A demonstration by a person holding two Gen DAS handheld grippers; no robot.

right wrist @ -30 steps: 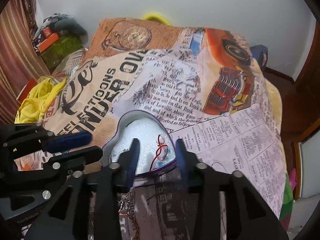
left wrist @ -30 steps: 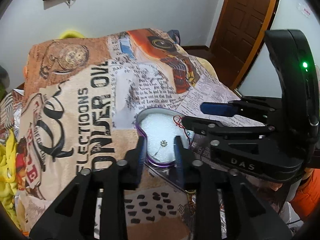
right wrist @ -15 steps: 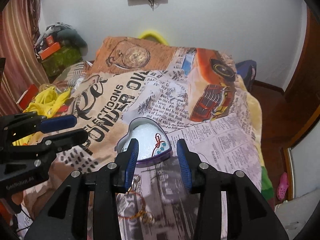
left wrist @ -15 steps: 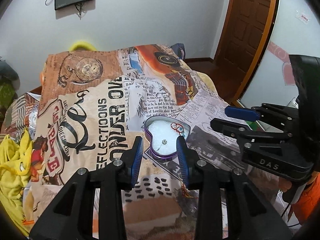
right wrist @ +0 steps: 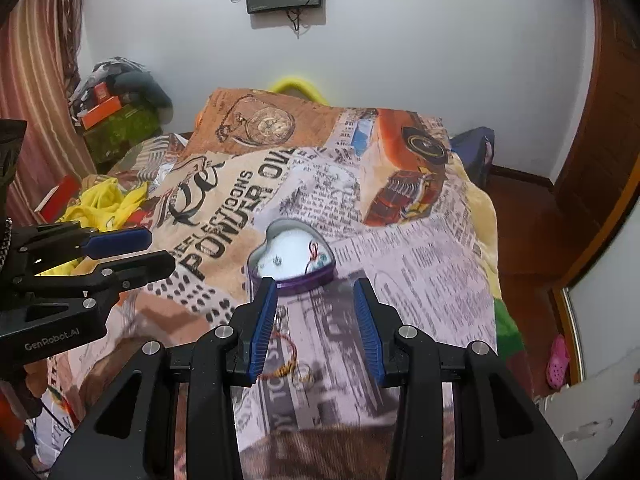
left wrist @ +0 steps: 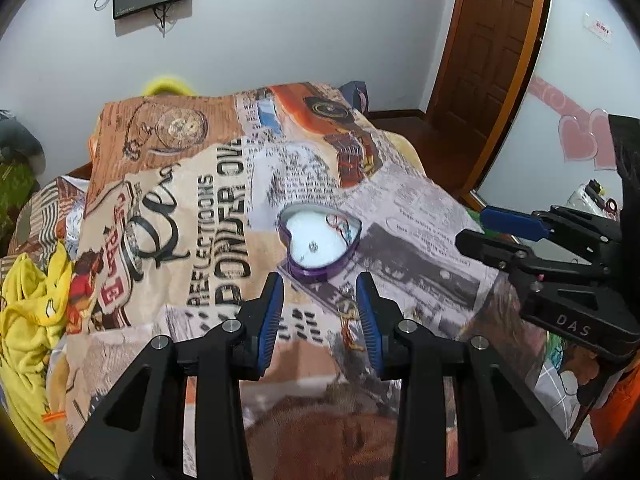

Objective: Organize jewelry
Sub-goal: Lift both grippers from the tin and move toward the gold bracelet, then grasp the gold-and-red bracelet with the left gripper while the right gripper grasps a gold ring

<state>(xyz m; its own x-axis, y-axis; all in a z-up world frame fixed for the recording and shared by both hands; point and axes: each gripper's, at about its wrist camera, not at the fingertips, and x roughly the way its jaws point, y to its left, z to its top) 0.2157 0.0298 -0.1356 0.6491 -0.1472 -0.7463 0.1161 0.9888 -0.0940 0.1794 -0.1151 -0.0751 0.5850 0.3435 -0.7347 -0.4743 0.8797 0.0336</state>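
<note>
Two hand-held grippers hang over the bed, both with nothing between their blue pads: my left hand-held gripper [left wrist: 320, 316] stands partly open, and my right hand-held gripper [right wrist: 316, 320] is parted about as far. Off to the left lies a crumpled yellow cloth [left wrist: 28, 312], well clear of my work. Near the middle of the printed bedspread [left wrist: 192, 216] sits the purple heart-shaped tin [left wrist: 320, 236], open, with a small stud [left wrist: 313, 246] on its white lining and a red thread piece [left wrist: 338, 224] against its right wall. Just in front of the tin, loose on the fabric, lies a braided bracelet [right wrist: 286, 354] beside a thin ring-like piece [right wrist: 304, 376]. I judge the next pick is that bracelet: I should come down steeply, straddle one strand and pinch without gathering bedspread. Soft folds and the busy print make the fine pieces hard to tell apart, and my two grippers are close enough to clash.
</note>
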